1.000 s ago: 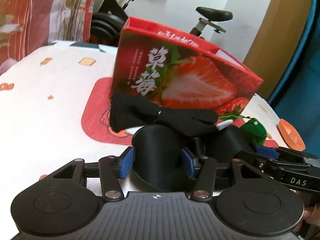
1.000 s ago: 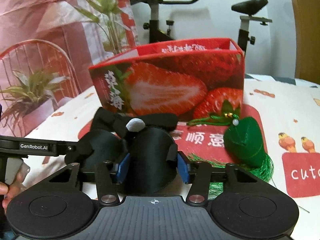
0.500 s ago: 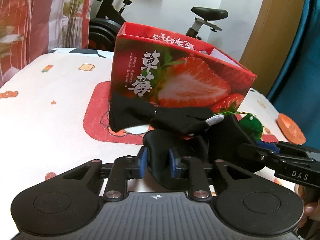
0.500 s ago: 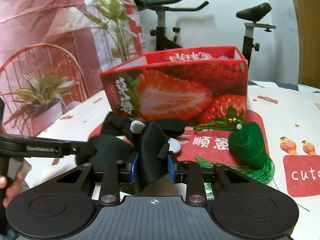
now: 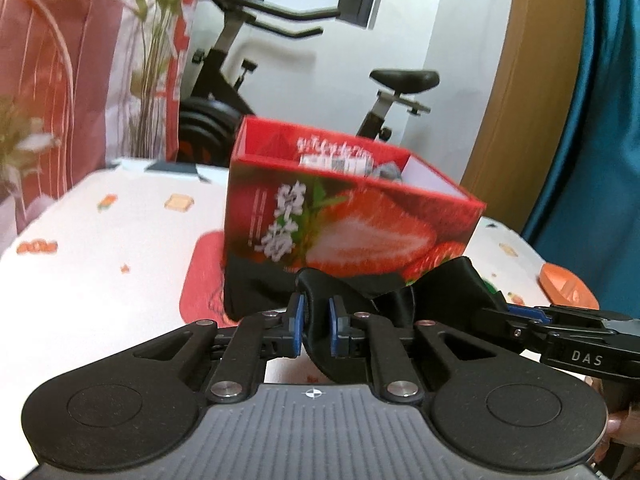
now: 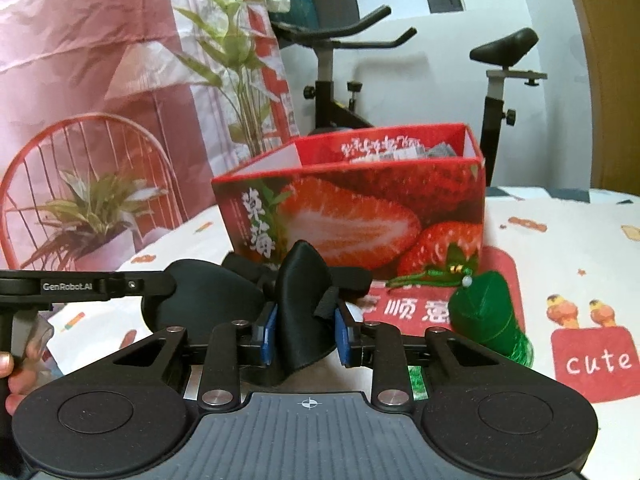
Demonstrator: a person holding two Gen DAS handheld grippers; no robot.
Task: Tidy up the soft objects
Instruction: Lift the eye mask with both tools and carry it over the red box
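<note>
Just in front of the strawberry box, the left gripper and right gripper are each pinching one end of the black eye mask, whose dangling strap is likely risking a snag on the near box wall.

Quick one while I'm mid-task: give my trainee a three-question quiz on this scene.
1. True or false: both grippers, left and right, grip the black eye mask.
2. The box is: A closed, B open on top, C lying on its side?
3. What green thing lies on the tablecloth right of the mask?

Key: 1 true. 2 B. 3 the tasselled green pouch.
</note>
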